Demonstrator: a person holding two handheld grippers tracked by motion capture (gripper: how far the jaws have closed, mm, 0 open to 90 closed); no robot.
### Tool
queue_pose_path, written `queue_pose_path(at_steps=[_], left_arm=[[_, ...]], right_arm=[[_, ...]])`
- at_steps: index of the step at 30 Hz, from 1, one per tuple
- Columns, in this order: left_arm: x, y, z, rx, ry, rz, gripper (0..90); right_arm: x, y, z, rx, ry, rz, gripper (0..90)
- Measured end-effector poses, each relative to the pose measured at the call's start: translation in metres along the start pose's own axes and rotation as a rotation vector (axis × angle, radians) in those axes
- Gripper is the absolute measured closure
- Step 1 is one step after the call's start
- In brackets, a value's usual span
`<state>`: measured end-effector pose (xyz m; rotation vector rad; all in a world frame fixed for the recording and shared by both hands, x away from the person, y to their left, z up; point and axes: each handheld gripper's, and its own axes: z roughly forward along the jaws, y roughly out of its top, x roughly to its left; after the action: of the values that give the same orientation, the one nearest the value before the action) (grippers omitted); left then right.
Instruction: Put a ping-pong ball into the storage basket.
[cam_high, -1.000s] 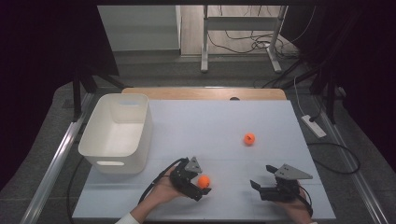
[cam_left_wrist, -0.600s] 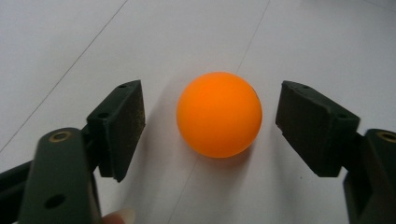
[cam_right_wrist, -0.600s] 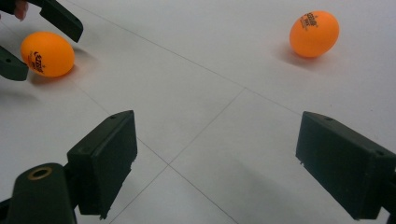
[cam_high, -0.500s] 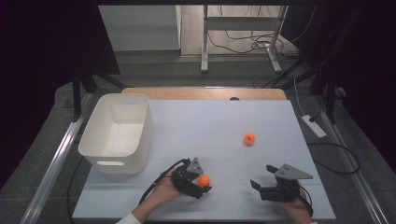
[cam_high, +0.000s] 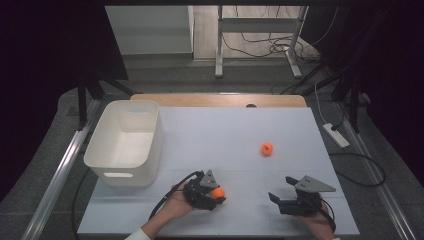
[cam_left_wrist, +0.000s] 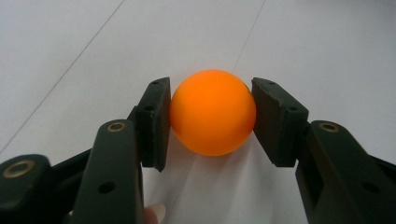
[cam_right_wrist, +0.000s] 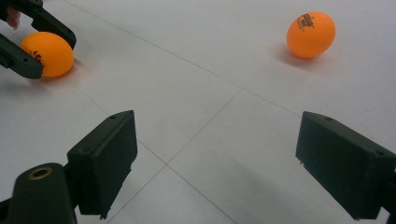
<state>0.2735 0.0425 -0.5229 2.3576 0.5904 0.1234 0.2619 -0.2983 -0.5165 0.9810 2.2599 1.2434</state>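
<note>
A dim room with cables on the floor surrounds a white table (cam_high: 250, 135), and a white bin (cam_high: 125, 142) stands on its left side, with nothing to see inside it. At the near edge, left of the middle, the left gripper (cam_high: 212, 195) rests low on the table and its jaws have just been closing; a second ago they stood wide around the orange ball (cam_left_wrist: 213, 112), and now both black pads (cam_left_wrist: 154, 121) press on its two sides, so the ball is grasped while it sits on the table surface. This probably means that the pick is made and the ball is ready to be lifted, most likely toward the bin, which is near on the left. A ball is round, so it has no long axis and points in no direction; in the right gripper view some small black print is visible on its side, facing roughly toward that camera. The right gripper (cam_high: 287, 197) lies at the near right, its jaws released and wide apart with only bare table between them. A second orange ball (cam_high: 267, 148) lies alone farther back on the right, well apart from both grippers, with its print turned upward and toward the near side
</note>
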Motion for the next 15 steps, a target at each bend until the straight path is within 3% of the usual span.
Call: queue_pose_path(at_steps=[7, 15], left_arm=[[0.0, 0.0, -0.005, -0.029, 0.011, -0.004, 50.8], [-0.001, 0.0, -0.016, -0.1, 0.028, -0.03, 50.8]], right_arm=[[-0.001, 0.0, -0.001, -0.004, -0.002, 0.002, 12.9], [-0.001, 0.0, -0.001, -0.005, -0.005, 0.004, 12.9]])
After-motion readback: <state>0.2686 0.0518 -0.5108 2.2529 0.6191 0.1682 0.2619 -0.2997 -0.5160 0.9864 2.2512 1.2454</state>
